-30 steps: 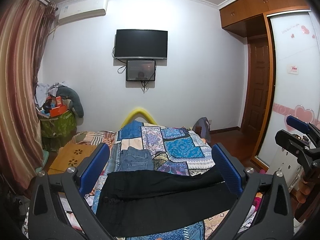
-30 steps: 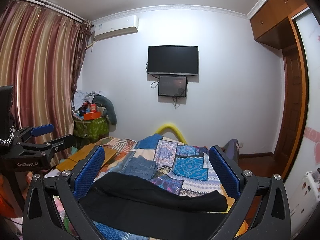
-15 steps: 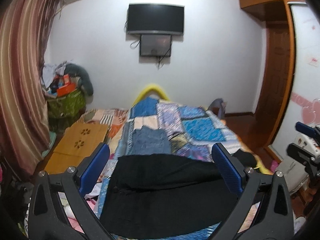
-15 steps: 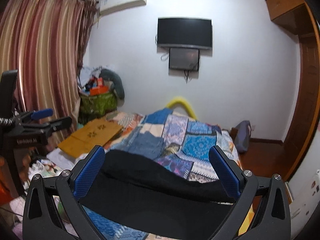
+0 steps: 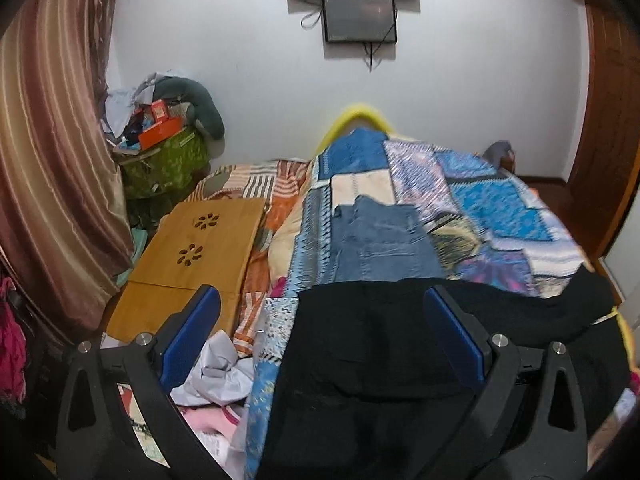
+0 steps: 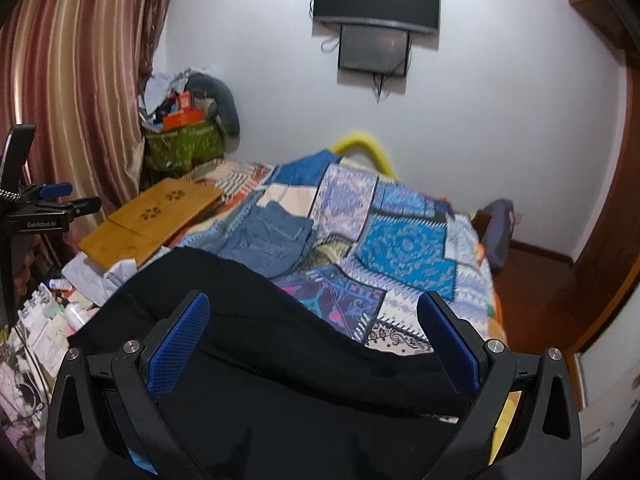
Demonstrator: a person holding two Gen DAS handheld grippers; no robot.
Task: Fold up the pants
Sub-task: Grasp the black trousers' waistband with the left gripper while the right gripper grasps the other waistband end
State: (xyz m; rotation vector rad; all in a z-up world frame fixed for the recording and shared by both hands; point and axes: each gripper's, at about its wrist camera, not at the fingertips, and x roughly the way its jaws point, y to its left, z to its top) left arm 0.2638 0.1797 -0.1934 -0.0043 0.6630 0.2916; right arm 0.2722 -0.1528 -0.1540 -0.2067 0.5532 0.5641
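overhead, both hand-held grippers (image 5: 320, 328) (image 6: 314, 330) spread apart; black pants (image 5: 360, 360) edge near quilt (image 5: 480, 200).

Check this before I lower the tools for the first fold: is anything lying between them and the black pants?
Nothing visible. Both the left tool and right tool are open directly above the black pants; the folded jeans lie beyond them.

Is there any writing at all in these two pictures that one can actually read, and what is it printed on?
"GenRobot.AI": white letters on the black left tongs, seen at the left edge of the right wrist view.

Orange box on the green bin: some print, too blurred to read.

Bottles and packets beside the bed: labels too small to read.

Papers under the left tongs: print too blurred to read.

Nothing else readable.
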